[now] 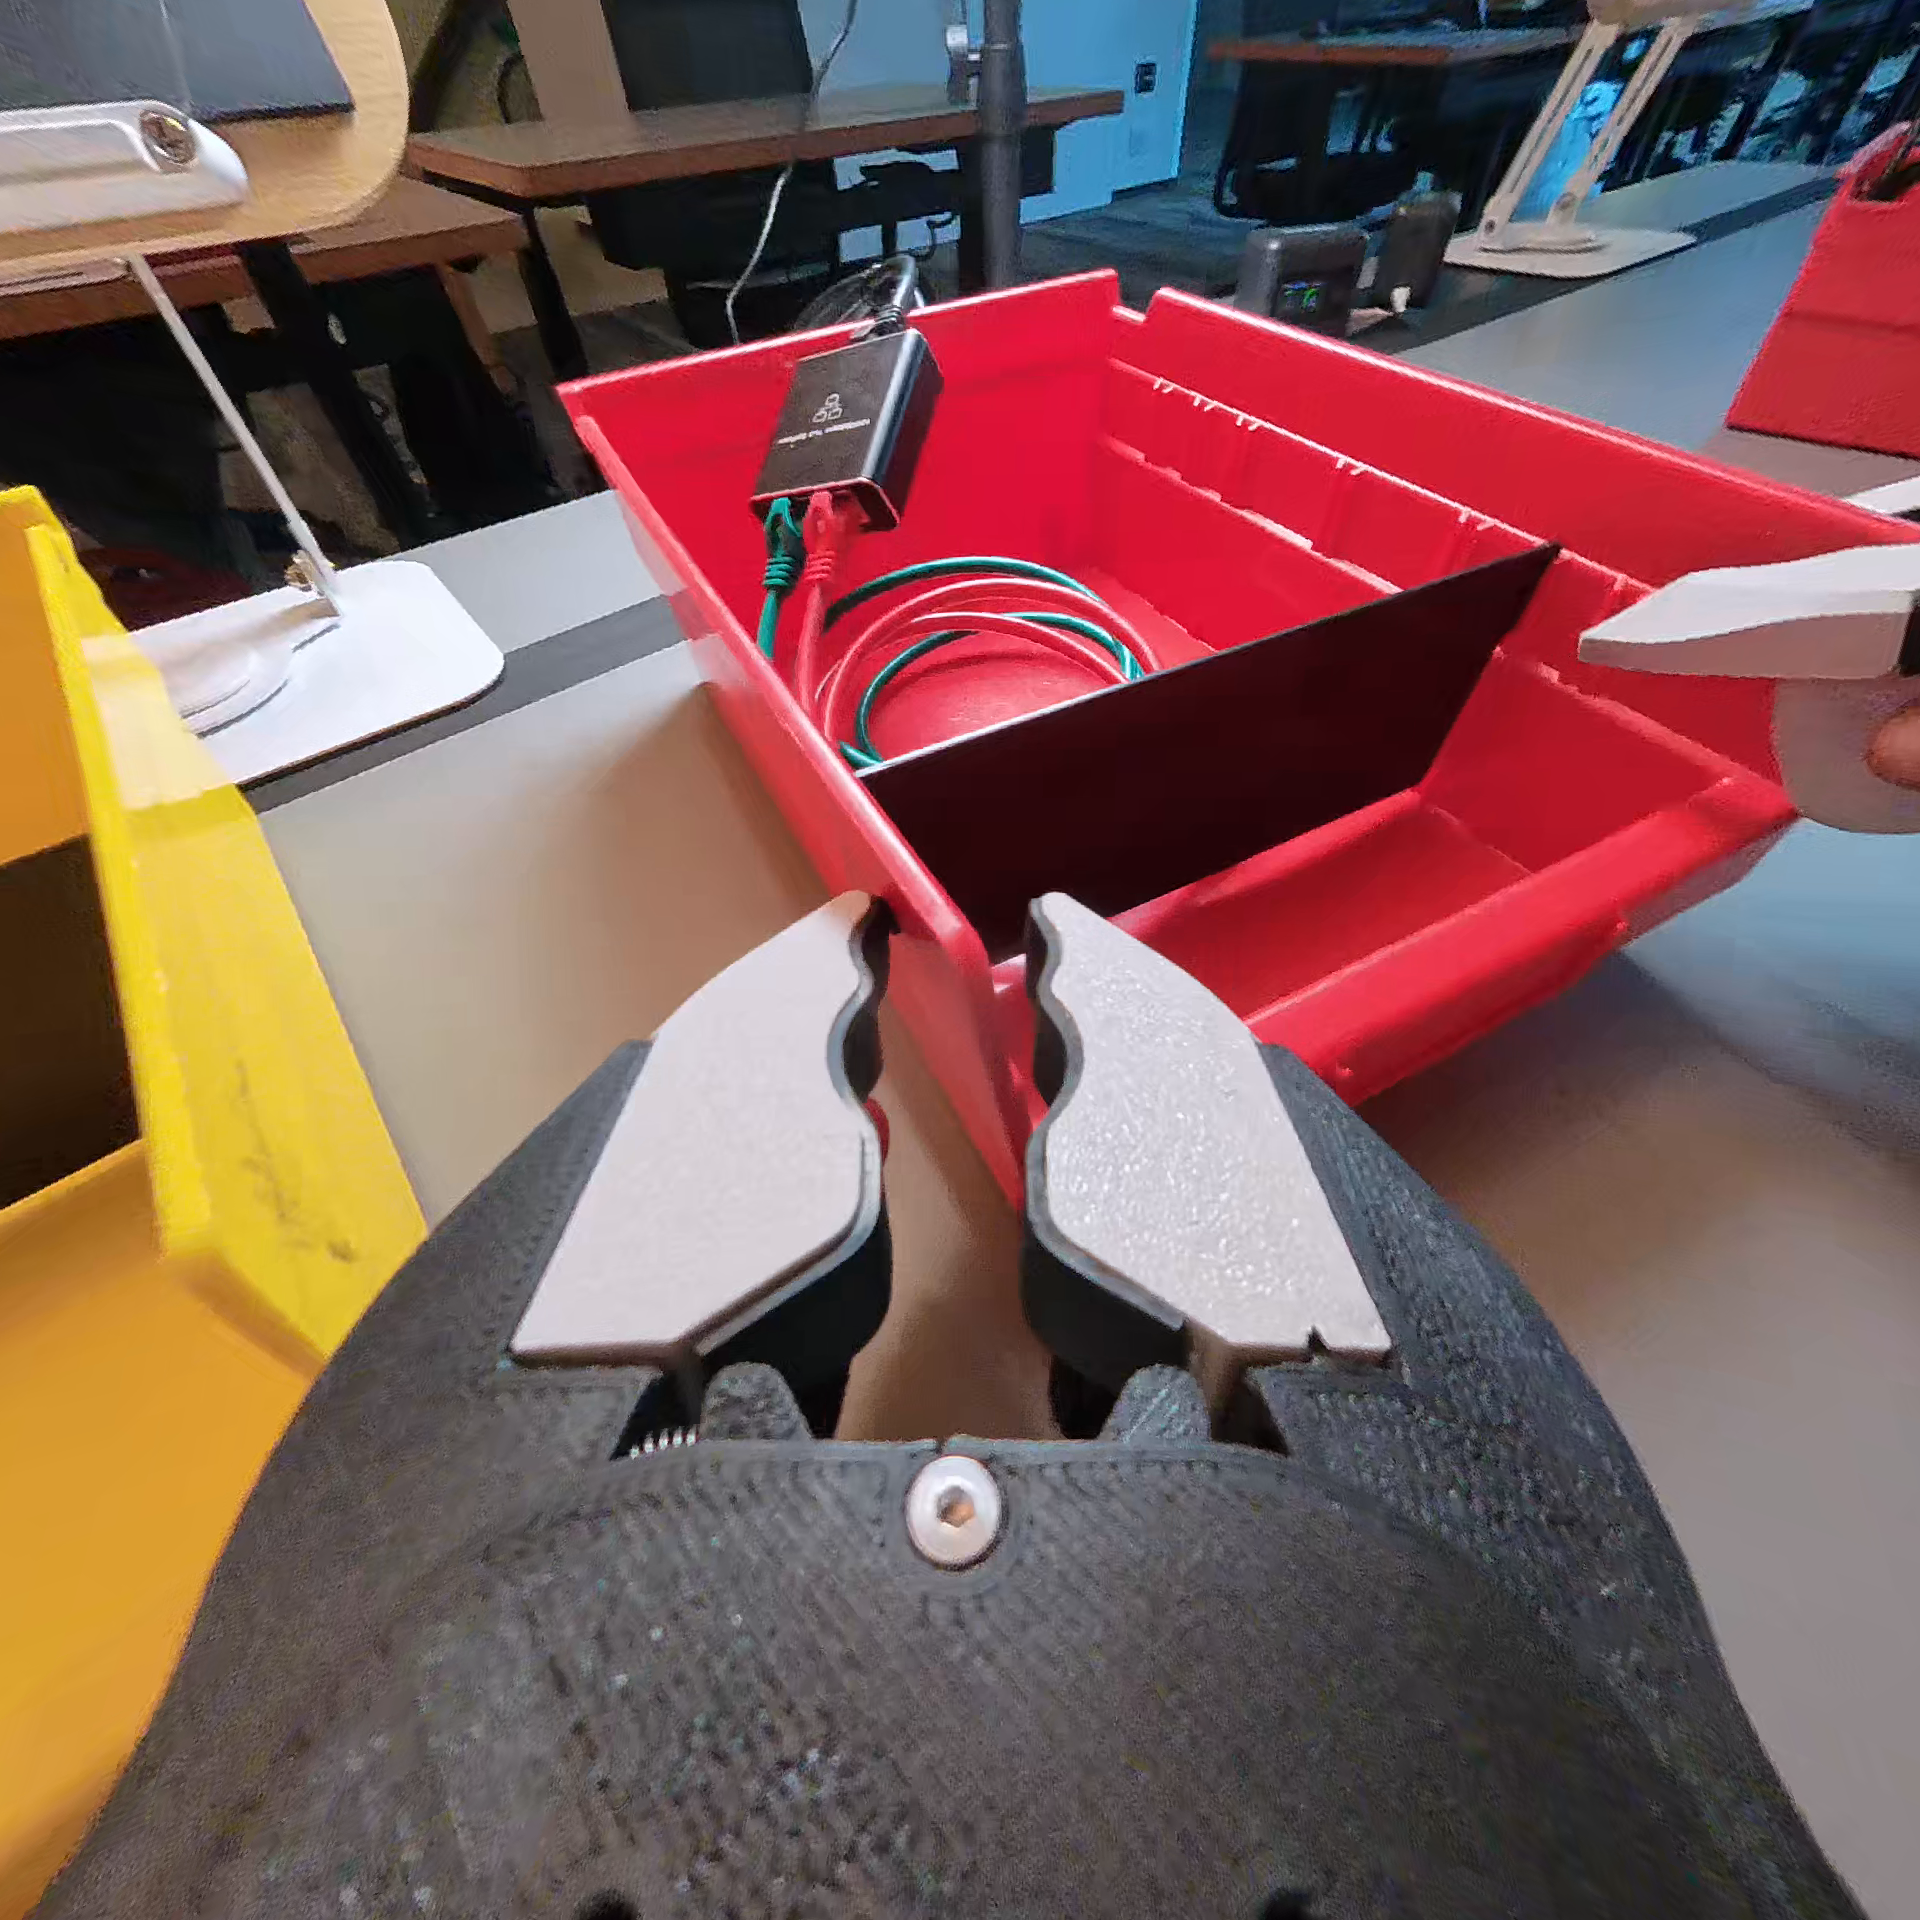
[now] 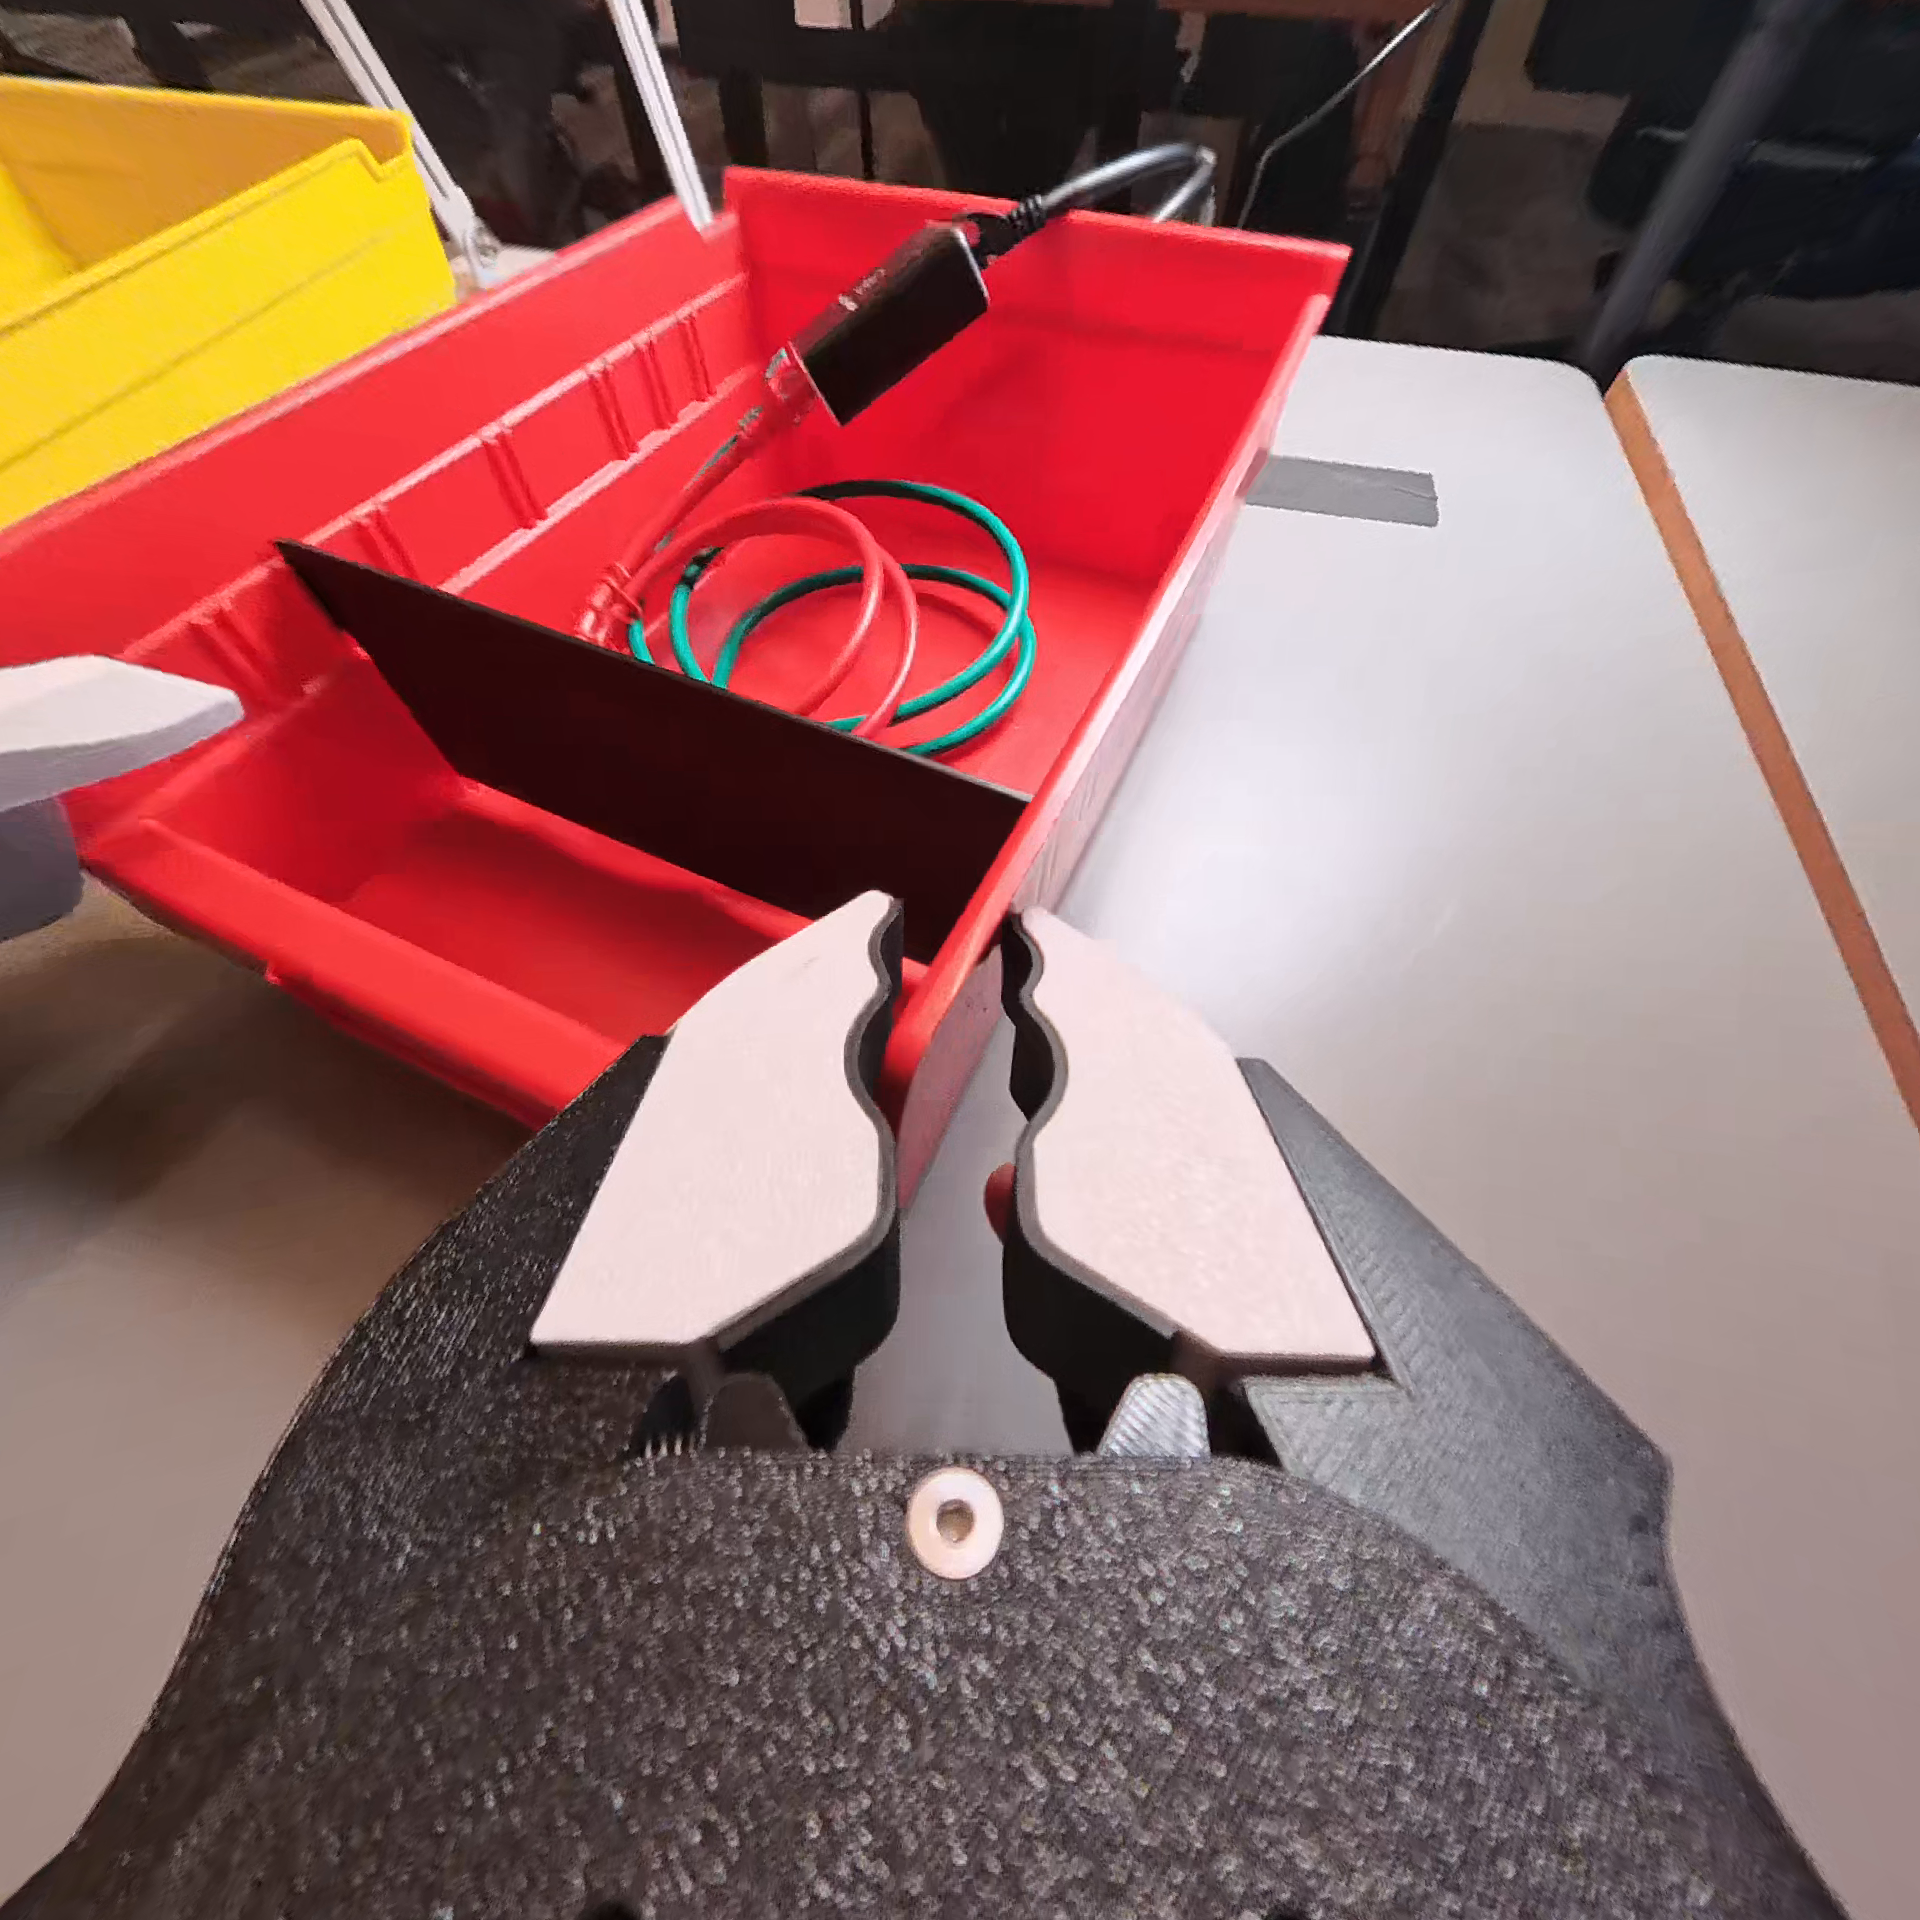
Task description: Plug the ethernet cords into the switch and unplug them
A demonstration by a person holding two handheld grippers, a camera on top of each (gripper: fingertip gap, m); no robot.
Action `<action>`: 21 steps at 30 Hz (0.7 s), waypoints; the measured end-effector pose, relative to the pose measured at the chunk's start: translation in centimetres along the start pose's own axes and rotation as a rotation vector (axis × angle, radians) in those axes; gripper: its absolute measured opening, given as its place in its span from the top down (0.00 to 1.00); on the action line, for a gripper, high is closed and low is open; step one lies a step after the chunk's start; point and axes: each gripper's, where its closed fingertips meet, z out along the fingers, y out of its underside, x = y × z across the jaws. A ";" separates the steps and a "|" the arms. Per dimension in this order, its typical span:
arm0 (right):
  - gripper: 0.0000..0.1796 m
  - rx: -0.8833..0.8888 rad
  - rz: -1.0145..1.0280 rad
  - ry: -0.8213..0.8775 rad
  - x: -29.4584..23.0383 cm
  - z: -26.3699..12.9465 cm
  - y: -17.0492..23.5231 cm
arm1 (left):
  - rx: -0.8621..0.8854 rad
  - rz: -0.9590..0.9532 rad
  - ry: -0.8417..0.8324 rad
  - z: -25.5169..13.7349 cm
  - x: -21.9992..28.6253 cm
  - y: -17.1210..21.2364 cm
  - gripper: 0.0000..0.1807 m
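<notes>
just two cords [image 1: 935, 634], one switch [image 1: 847, 431]

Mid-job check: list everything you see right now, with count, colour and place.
Bin: 1, red, table centre.
Divider: 1, black, across the bin.
Switch: 1, black, bin's far compartment, leaning on the end wall.
Green cord: 1, coiled below the switch, plugged in.
Red cord: 1, coiled with it, plugged in.
Yellow bin: 1, left of the red one.
Table: grey.
Left gripper: open, over the bin's left wall.
Right gripper: open, over its right wall.

red bin [image 2: 1143, 343], switch [image 2: 894, 322], coiled cords [image 2: 862, 613]
</notes>
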 end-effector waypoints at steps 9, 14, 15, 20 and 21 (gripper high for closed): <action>0.90 0.156 -0.078 0.068 -2.8 -6.6 -4.9 | 0.111 0.059 0.069 -5.2 0.7 -4.3 0.90; 0.89 0.309 -0.114 -0.036 -8.1 -8.4 -12.4 | 0.230 0.150 -0.047 -12.0 -3.1 -11.1 0.91; 0.88 0.331 -0.127 -0.066 -9.6 -8.2 -14.0 | 0.244 0.165 -0.080 -13.5 -4.4 -12.2 0.91; 0.88 0.403 -0.137 -0.245 -18.6 -5.7 -20.6 | 0.295 0.239 -0.308 -21.4 -12.3 -15.6 0.93; 0.88 0.409 -0.141 -0.274 -20.6 -5.0 -21.4 | 0.292 0.238 -0.354 -22.9 -14.1 -15.7 0.93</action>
